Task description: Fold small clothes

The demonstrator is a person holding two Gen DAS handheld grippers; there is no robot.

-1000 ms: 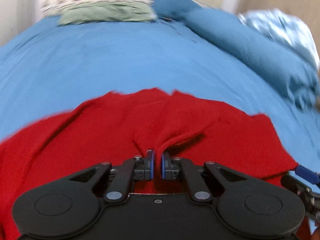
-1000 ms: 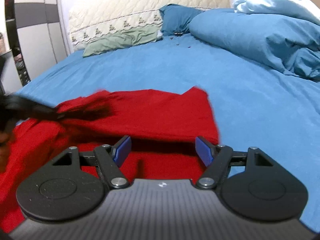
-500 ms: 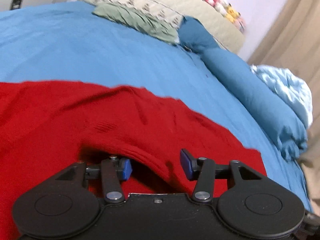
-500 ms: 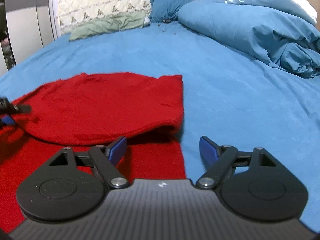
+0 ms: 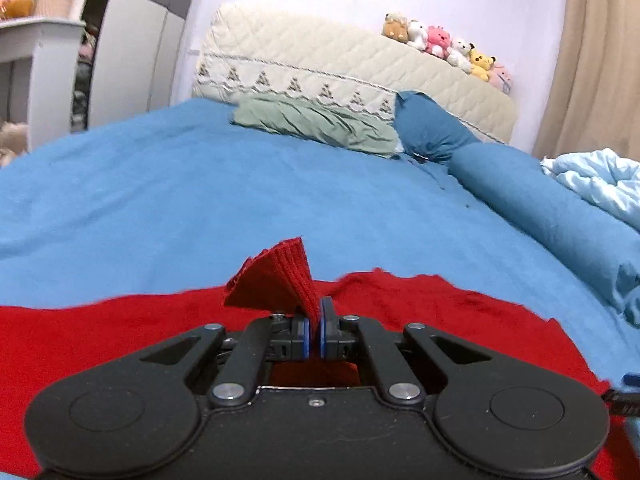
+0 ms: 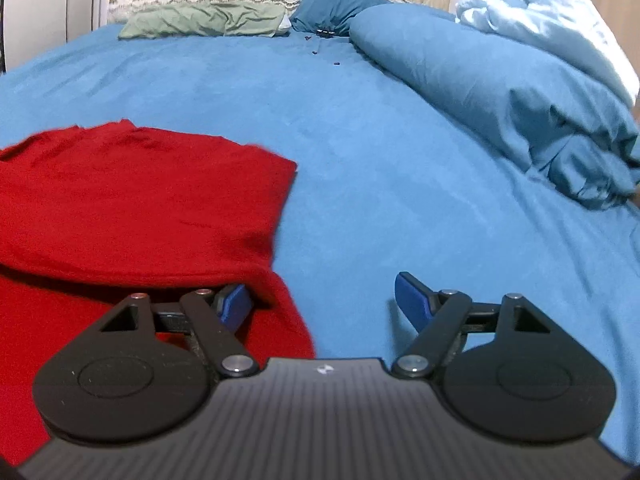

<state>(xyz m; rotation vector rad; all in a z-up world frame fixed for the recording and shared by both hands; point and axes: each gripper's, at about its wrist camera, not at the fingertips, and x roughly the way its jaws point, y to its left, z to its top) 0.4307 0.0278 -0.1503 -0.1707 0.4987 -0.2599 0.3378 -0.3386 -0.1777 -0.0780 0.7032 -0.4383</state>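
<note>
A red knit garment (image 5: 100, 340) lies spread on the blue bed sheet (image 5: 160, 216). My left gripper (image 5: 314, 326) is shut on a ribbed corner of the red garment (image 5: 276, 280), which stands up above the fingertips. In the right wrist view the garment (image 6: 132, 208) lies folded over itself at the left, with its right edge near the frame's middle. My right gripper (image 6: 324, 300) is open, low over the garment's right edge. Its left finger (image 6: 234, 304) sits under a fold of the cloth and its right finger (image 6: 412, 300) is over bare sheet.
A rolled blue duvet (image 6: 500, 92) with a pale blue blanket (image 6: 552, 28) lies along the right side. A green pillow (image 5: 316, 124), a dark blue pillow (image 5: 432, 128) and a quilted headboard (image 5: 320, 64) with plush toys (image 5: 444, 50) are at the far end.
My left gripper opened half a second ago and has now shut on a corner of the garment and lifted it. My right gripper stayed open and shifted right along the garment's edge.
</note>
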